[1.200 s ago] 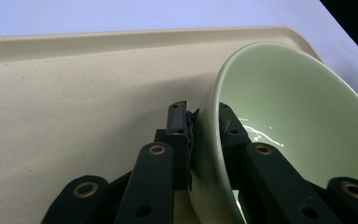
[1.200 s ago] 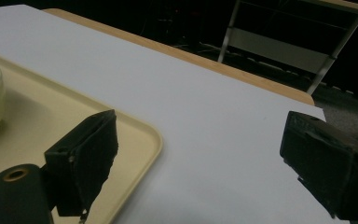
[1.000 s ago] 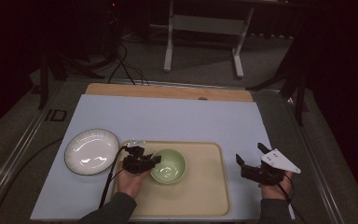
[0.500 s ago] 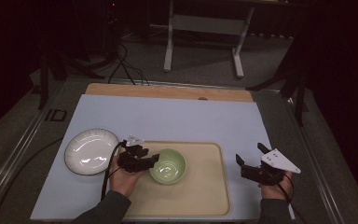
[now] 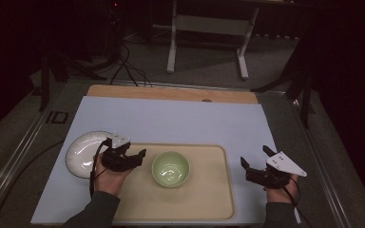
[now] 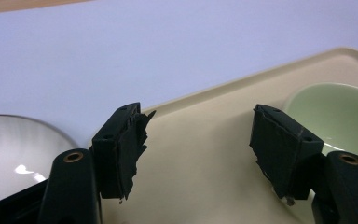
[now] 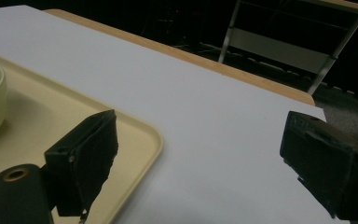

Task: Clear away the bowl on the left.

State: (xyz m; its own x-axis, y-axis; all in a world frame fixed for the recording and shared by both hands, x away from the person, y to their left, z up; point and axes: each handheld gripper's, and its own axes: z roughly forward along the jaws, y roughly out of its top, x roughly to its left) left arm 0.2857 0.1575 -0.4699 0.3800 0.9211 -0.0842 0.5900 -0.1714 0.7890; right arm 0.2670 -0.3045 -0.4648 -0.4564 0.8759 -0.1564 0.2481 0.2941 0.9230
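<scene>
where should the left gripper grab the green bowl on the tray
Probably by its rim, on the side facing the left gripper. The green bowl sits upright and open on the tray, so one jaw can go inside the thin wall and one outside. Come from the bowl's left and slightly above; the gripper's jaws have just been opening, with nothing between them.

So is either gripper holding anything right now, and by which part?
Nothing is held. The left gripper has just been opening, its jaws empty beside the green bowl; the right gripper is open over the table.
</scene>
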